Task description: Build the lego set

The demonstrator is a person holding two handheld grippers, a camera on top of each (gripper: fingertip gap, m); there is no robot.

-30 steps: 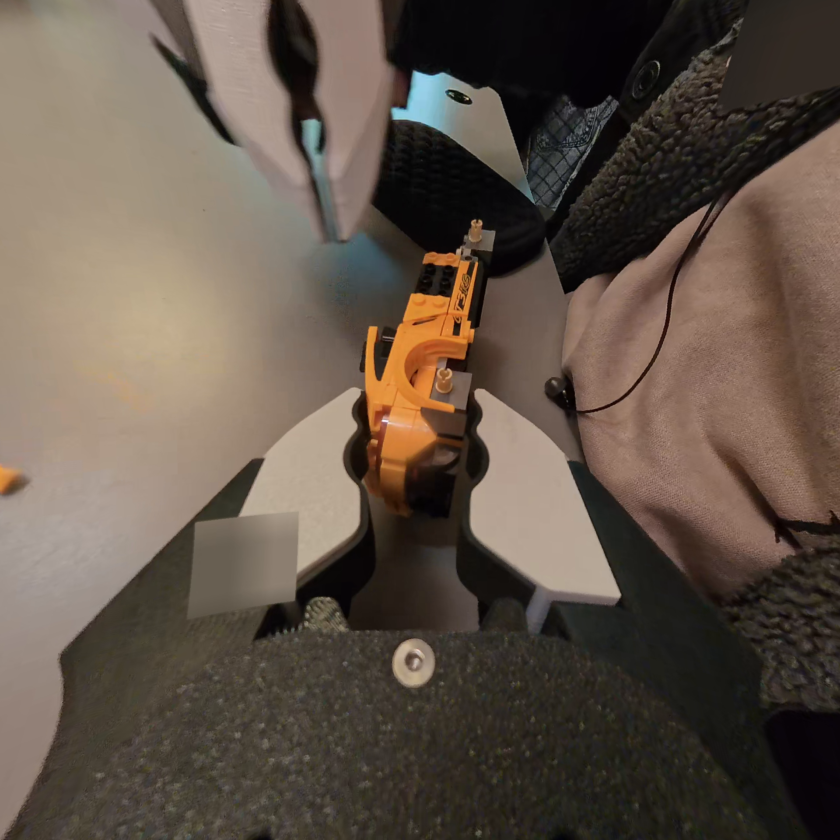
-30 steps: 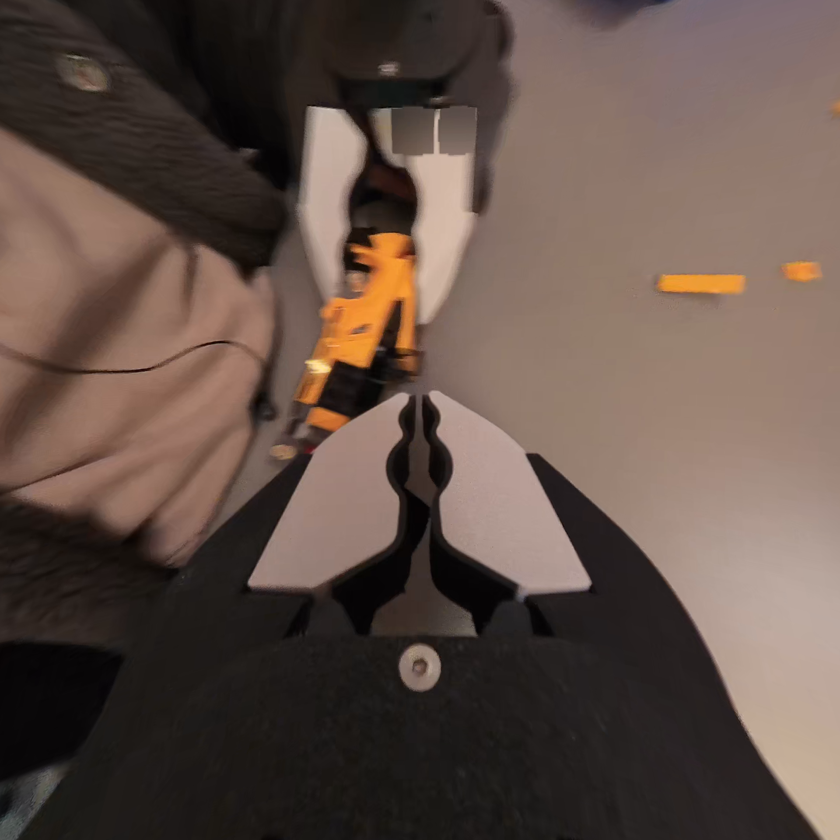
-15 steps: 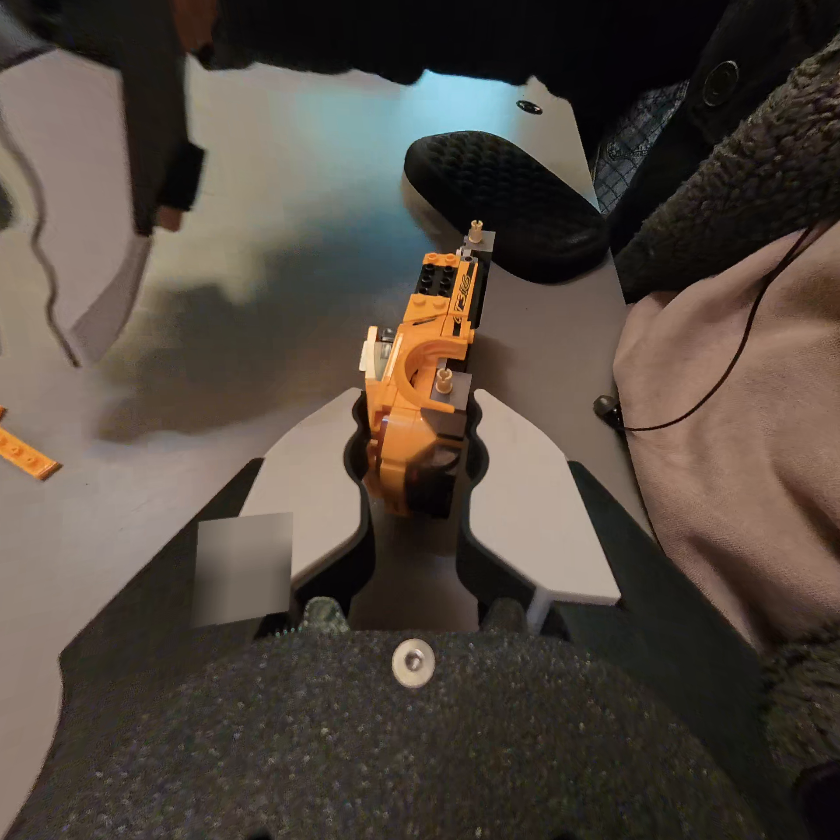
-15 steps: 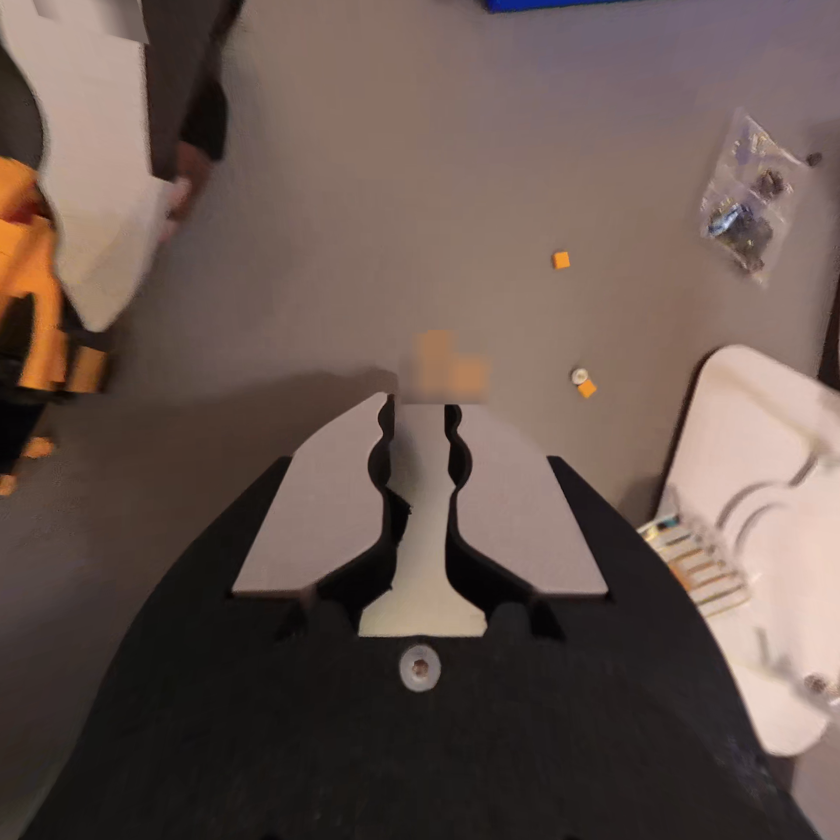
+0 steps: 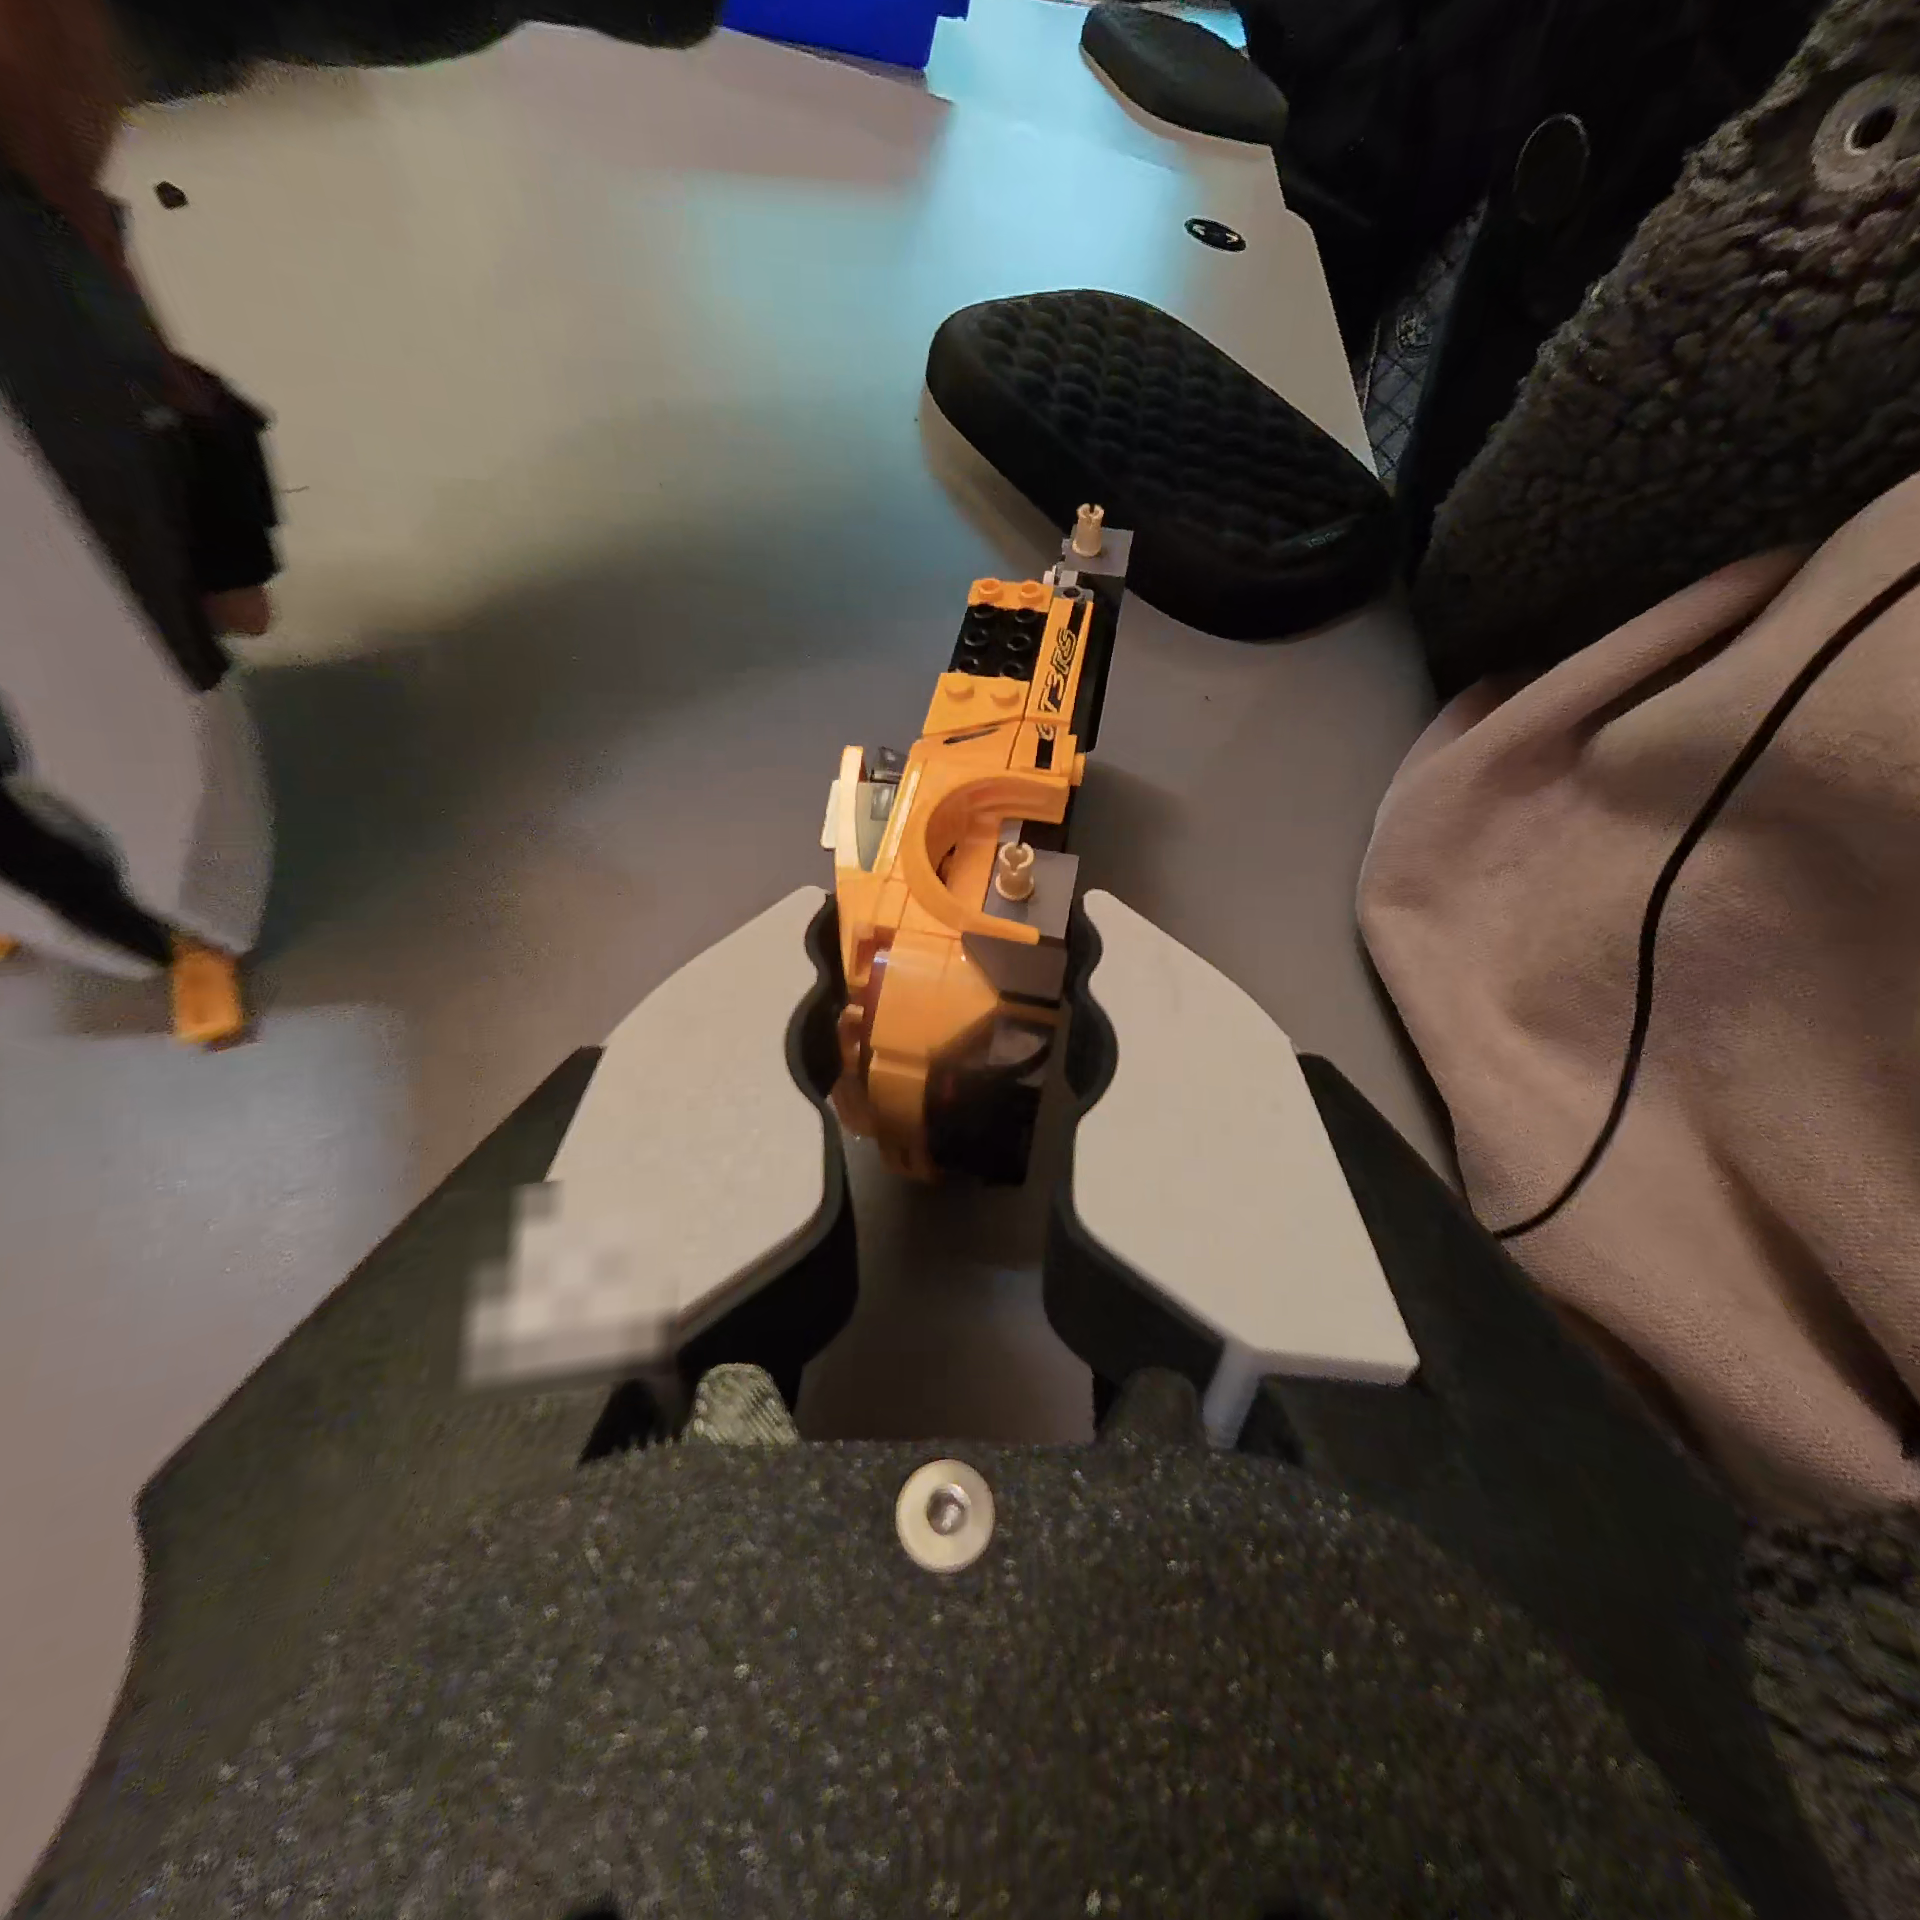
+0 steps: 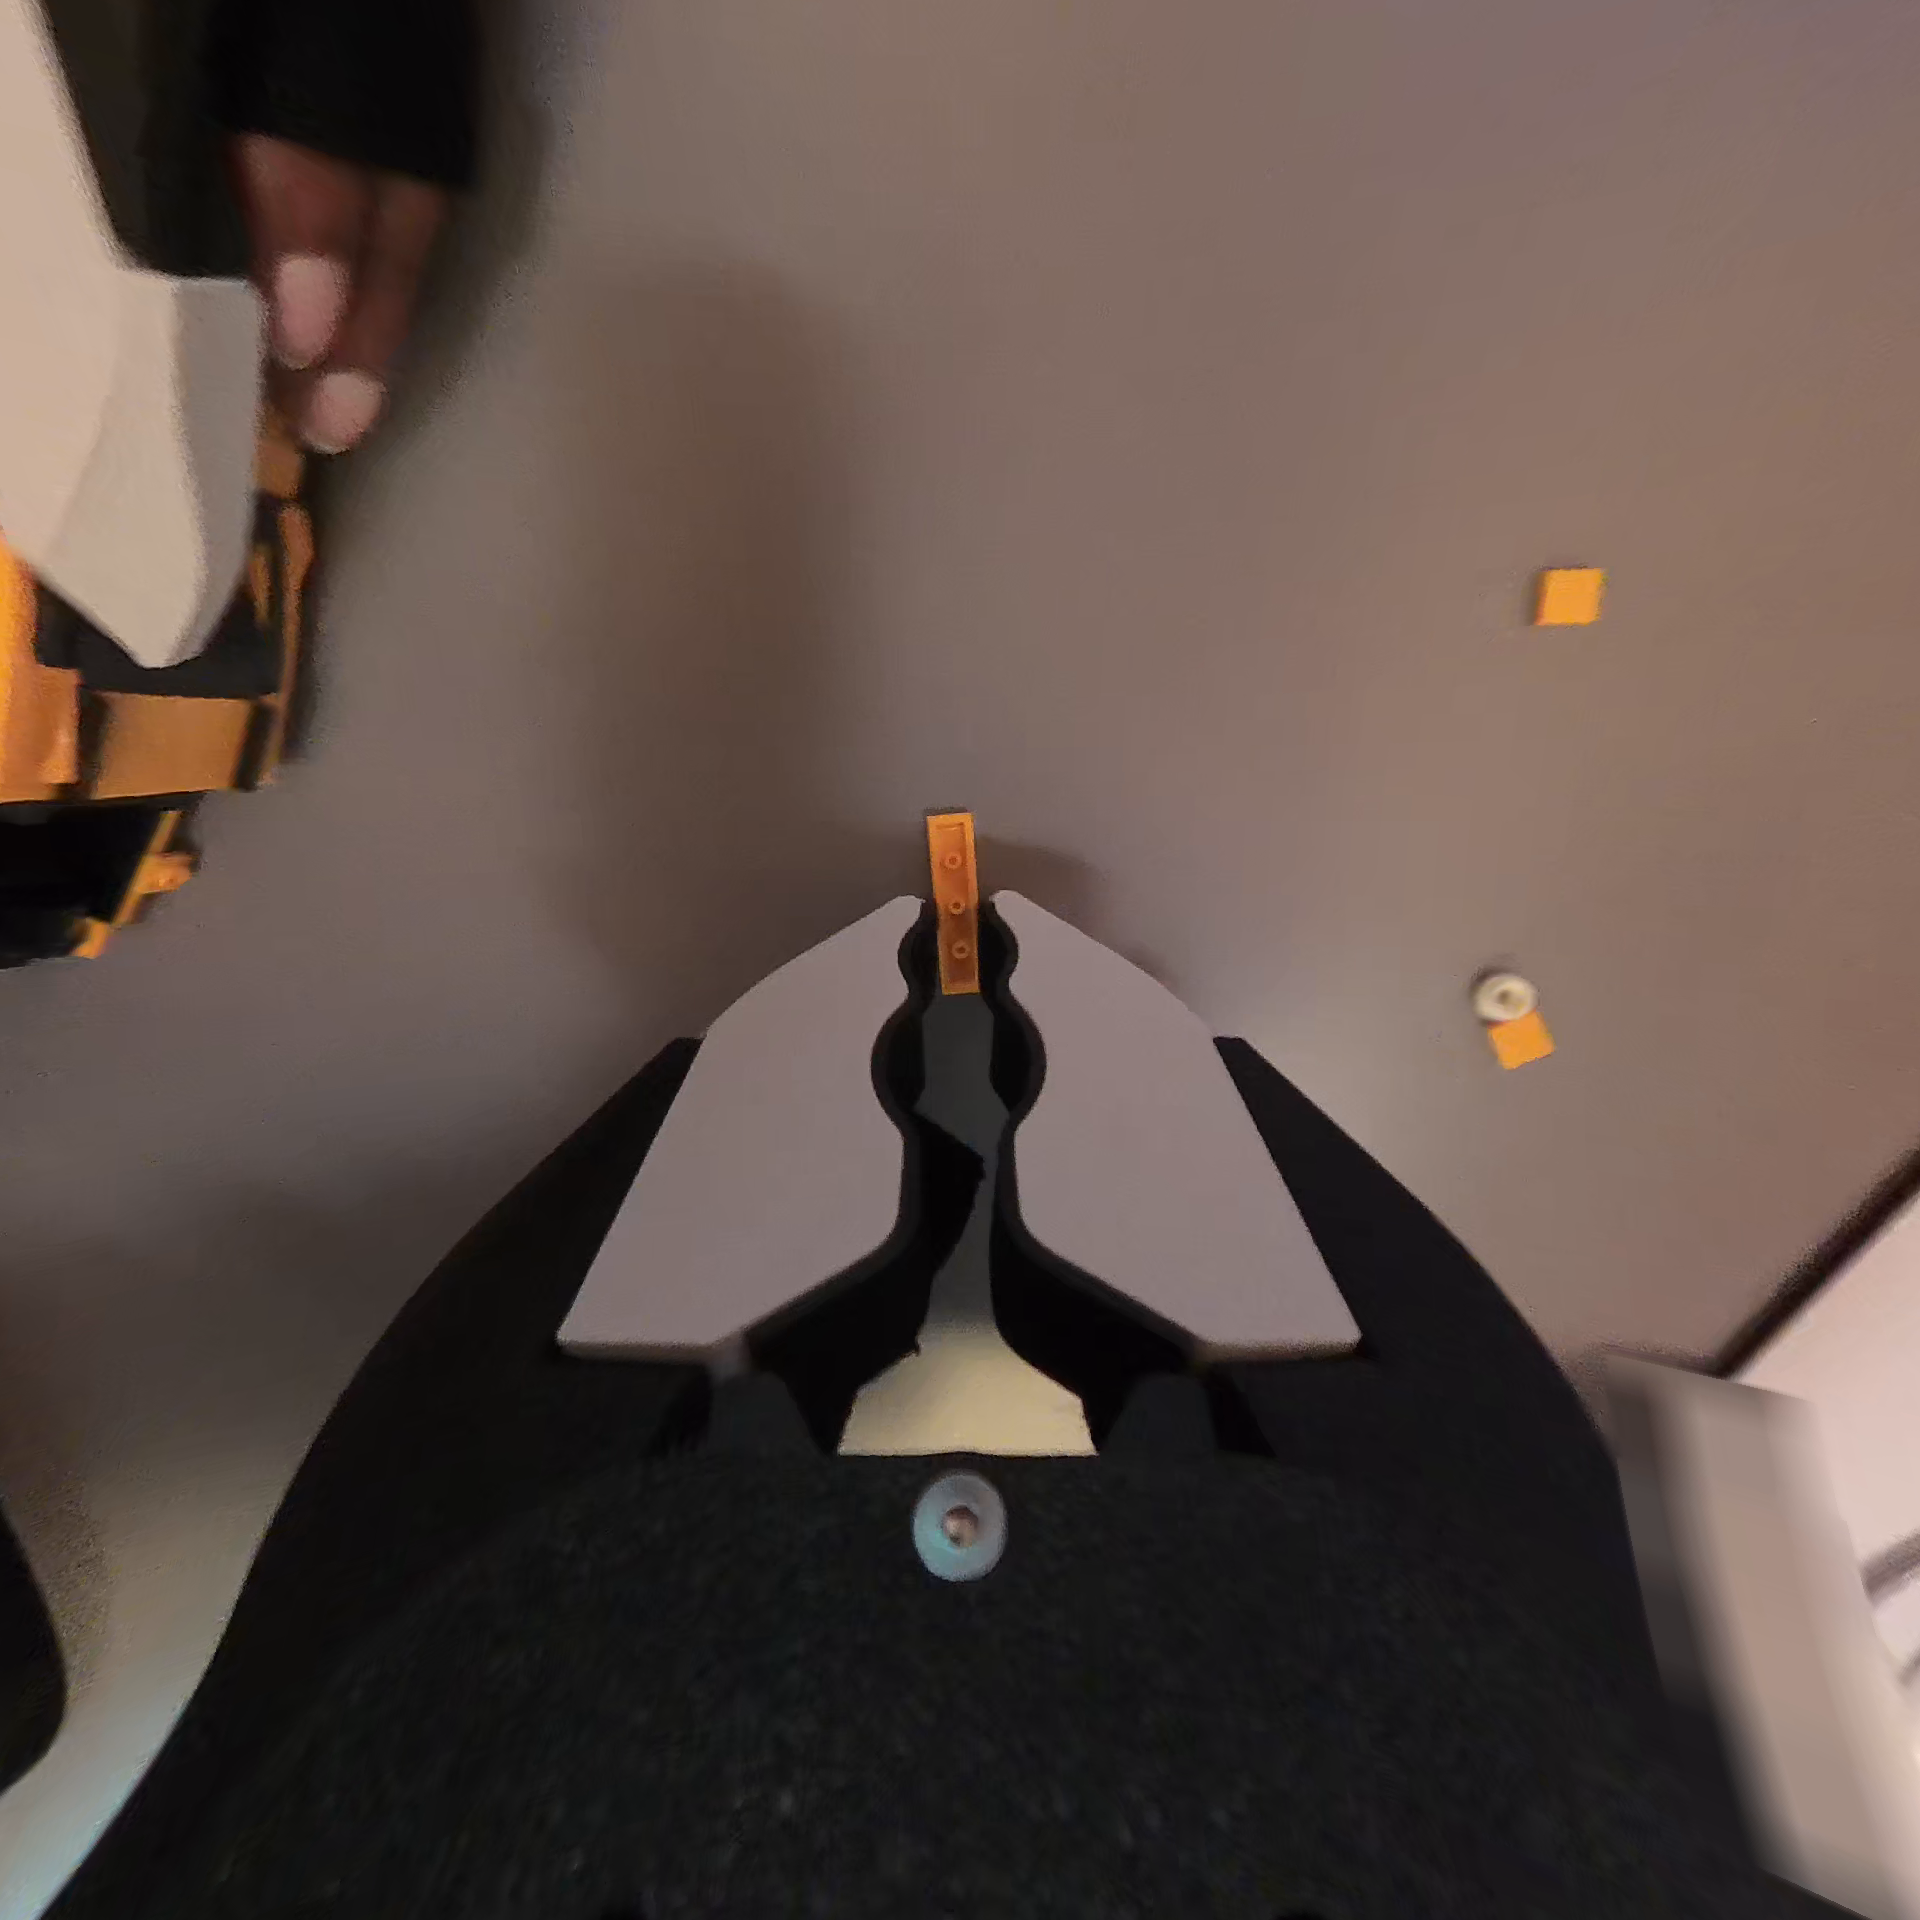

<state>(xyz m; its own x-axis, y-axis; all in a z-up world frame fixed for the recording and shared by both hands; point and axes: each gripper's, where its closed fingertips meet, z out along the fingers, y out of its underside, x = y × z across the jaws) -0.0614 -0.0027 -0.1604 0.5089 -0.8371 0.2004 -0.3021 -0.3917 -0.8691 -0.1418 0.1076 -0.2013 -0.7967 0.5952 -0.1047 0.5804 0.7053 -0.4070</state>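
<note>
Left wrist view: left gripper [image 5: 951, 914] has its jaws part-way open and clamped on the near end of the orange-and-black toy car body built of plastic bricks [image 5: 997, 748]. Both pads press on its flanks. The rest of the car juts forward past the tips, above the grey tabletop [image 5: 520, 416]. This hold is the same as a second ago.

Right wrist view: right gripper [image 6: 956, 899] has its jaws nearly shut on a narrow orange plastic brick plate [image 6: 953, 862]. The tips bear on its long edges. The plate's far end sticks out ahead of the tips and its near end sits just inside them.

Change: a second ago these jaws were shut on nothing and close in front of the car. Half a second ago they were wider and out over the tabletop. Now they are closed on the plate, well to the side of the car, which shows at the left edge of this view.

Count:
- brick car body: 1, in the left jaws
- narrow orange plate: 1, in the right jaws
- small square orange tiles: 2, right of the right jaws [image 6: 1569, 597] [image 6: 1522, 1042]
- small white round piece [image 6: 1503, 995]: 1, touching the nearer tile
- black textured oval pads: 2, ahead-right of the left jaws [image 5: 1143, 447] [image 5: 1184, 62]
</note>
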